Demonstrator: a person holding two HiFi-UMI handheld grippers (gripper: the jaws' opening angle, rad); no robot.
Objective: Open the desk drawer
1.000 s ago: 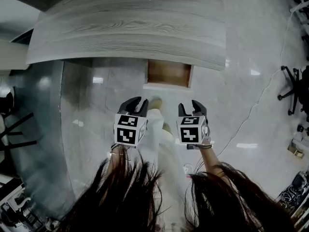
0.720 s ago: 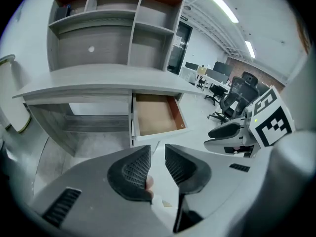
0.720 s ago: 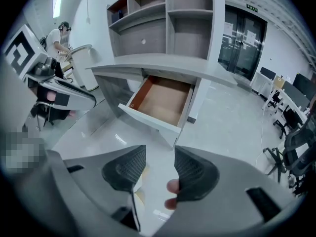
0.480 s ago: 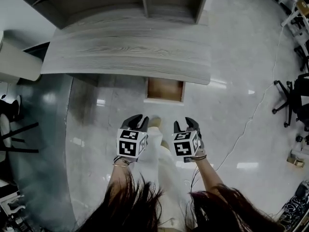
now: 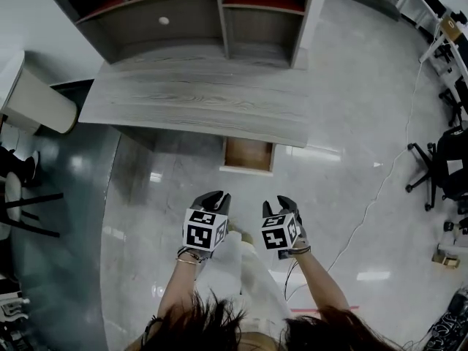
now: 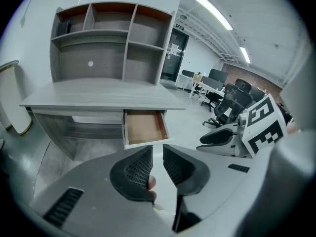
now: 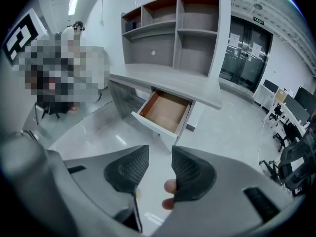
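The grey wooden desk (image 5: 190,101) has its drawer (image 5: 248,154) pulled out under the front edge, with its brown inside bare. Both grippers hang in the air well short of the drawer, over the floor and side by side. My left gripper (image 5: 214,199) has its jaws closing to a narrow gap with nothing between them; its own view shows the drawer (image 6: 144,127) beyond the left gripper (image 6: 157,151). My right gripper (image 5: 282,204) is also closing on nothing. In the right gripper view the drawer (image 7: 165,111) lies ahead of the right gripper (image 7: 159,156).
A shelf unit (image 5: 212,13) stands on the back of the desk. Office chairs (image 5: 439,159) stand at the right, and a thin cable (image 5: 376,192) runs across the glossy floor. A white rounded object (image 5: 36,101) sits left of the desk. The person's legs are below the grippers.
Both grippers have drawn back from the desk and risen, and both pairs of jaws have narrowed. The view now takes in the whole desk and shelves. The drawer stays open.
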